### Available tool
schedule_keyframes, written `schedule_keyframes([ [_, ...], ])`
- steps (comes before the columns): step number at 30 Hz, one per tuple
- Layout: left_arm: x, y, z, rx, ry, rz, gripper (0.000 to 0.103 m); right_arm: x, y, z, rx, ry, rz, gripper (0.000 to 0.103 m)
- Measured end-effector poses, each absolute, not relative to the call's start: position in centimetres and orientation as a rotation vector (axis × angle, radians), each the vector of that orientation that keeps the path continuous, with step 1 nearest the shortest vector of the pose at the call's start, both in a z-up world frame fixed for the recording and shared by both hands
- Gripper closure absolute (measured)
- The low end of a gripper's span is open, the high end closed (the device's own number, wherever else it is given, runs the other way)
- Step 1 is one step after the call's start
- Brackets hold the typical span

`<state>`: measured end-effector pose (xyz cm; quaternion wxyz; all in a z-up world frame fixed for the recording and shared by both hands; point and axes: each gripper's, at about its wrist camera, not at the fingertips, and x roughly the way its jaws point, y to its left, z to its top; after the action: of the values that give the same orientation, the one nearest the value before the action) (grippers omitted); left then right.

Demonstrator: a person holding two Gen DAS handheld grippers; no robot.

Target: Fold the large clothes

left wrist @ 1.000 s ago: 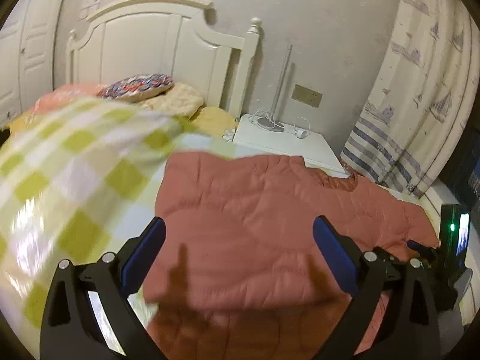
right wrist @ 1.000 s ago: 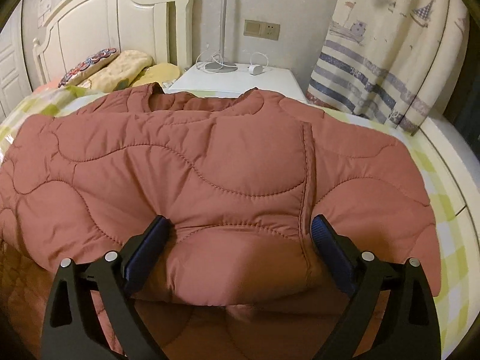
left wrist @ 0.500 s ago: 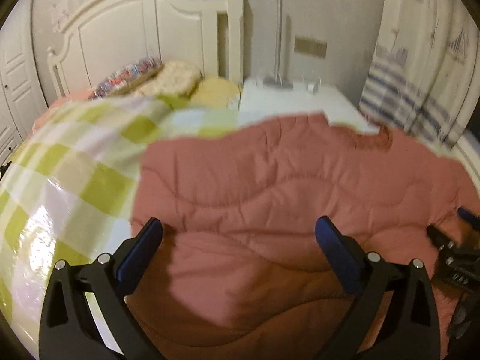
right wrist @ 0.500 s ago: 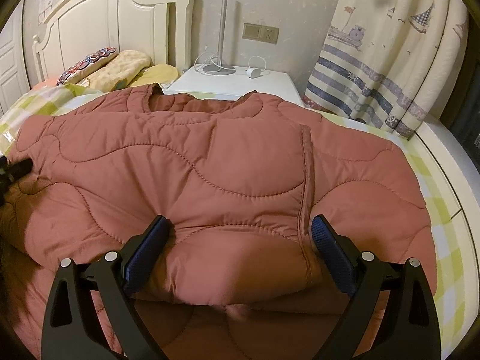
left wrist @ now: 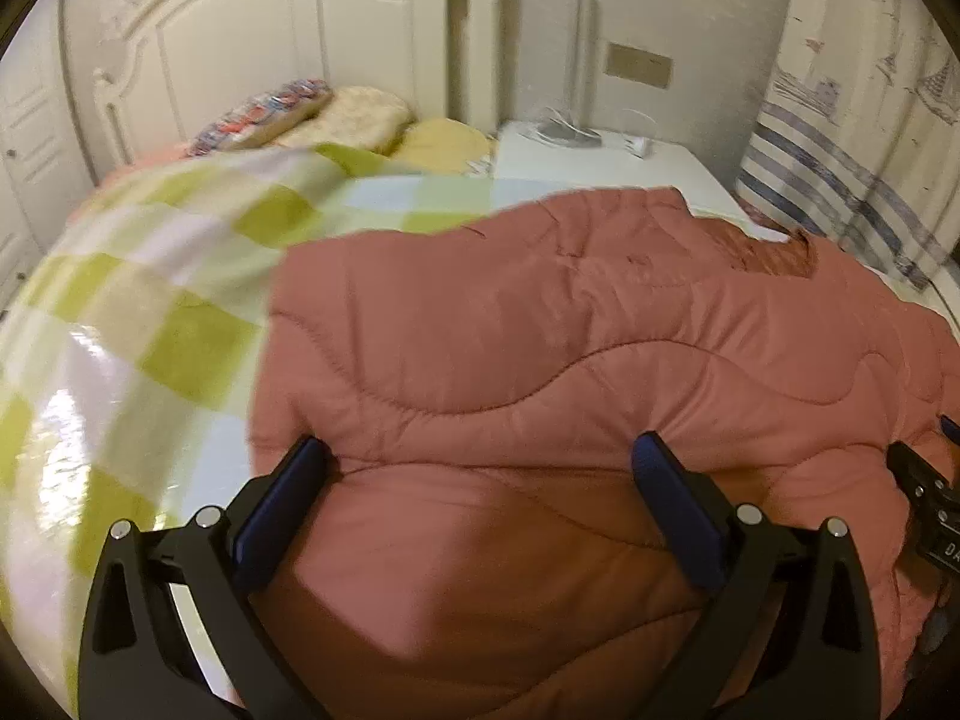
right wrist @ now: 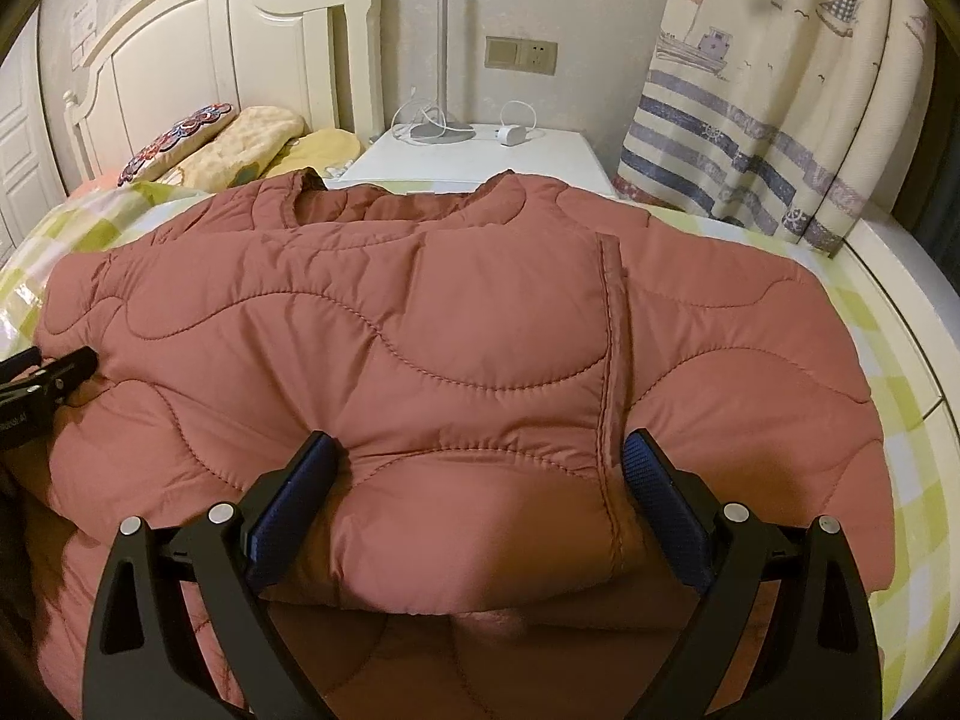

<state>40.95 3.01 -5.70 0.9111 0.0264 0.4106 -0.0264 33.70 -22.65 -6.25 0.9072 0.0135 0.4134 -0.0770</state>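
A rust-pink quilted jacket [right wrist: 450,312] lies spread across the bed, collar toward the nightstand, with its near hem folded over onto itself. My right gripper [right wrist: 480,447] is open, its blue-padded fingers either side of a bulge at that folded near edge. In the left wrist view the same jacket [left wrist: 540,330] fills the right half. My left gripper [left wrist: 480,450] is open over the jacket's left end, its fingers straddling the padded fold. The left gripper's tip [right wrist: 36,378] shows at the jacket's left edge, and the right gripper's tip [left wrist: 924,498] shows at the far right.
The bed carries a green-and-white checked sheet [left wrist: 150,312]. Pillows [right wrist: 228,144] lie against the white headboard [right wrist: 198,48]. A white nightstand [right wrist: 480,156] holds a lamp base and charger cables. A striped curtain [right wrist: 780,90] hangs at the right, beside the bed's white edge [right wrist: 918,312].
My left gripper has swung right and dropped onto the jacket's left end, so the jacket now fills its view. The right gripper has hardly moved.
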Motion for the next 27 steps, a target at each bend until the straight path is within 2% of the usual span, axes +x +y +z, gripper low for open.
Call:
schedule_keyframes([
  [7, 32.1, 3.4, -2.3, -0.006, 0.763, -0.132, 0.002, 32.3, -23.1, -5.4, 0.056, 0.843, -0.177, 0.011],
  [12, 25.1, 3.7, -4.6, 0.093, 0.826, -0.201, 0.002, 26.5, -21.1, -3.1, 0.060, 0.804, -0.141, 0.011],
  [18, 23.6, 4.0, -7.5, 0.132, 0.923, -0.199, 0.002, 22.2, -18.3, -7.2, -0.084, 0.949, -0.136, 0.011],
  [22, 23.7, 3.9, -7.7, 0.143, 0.937, -0.173, 0.002, 20.8, -19.7, -6.3, 0.006, 0.963, -0.148, 0.011],
  [27, 19.6, 4.2, -5.9, 0.142, 0.867, -0.201, 0.002, 15.6, -19.0, -5.2, 0.020, 0.918, -0.101, 0.011],
])
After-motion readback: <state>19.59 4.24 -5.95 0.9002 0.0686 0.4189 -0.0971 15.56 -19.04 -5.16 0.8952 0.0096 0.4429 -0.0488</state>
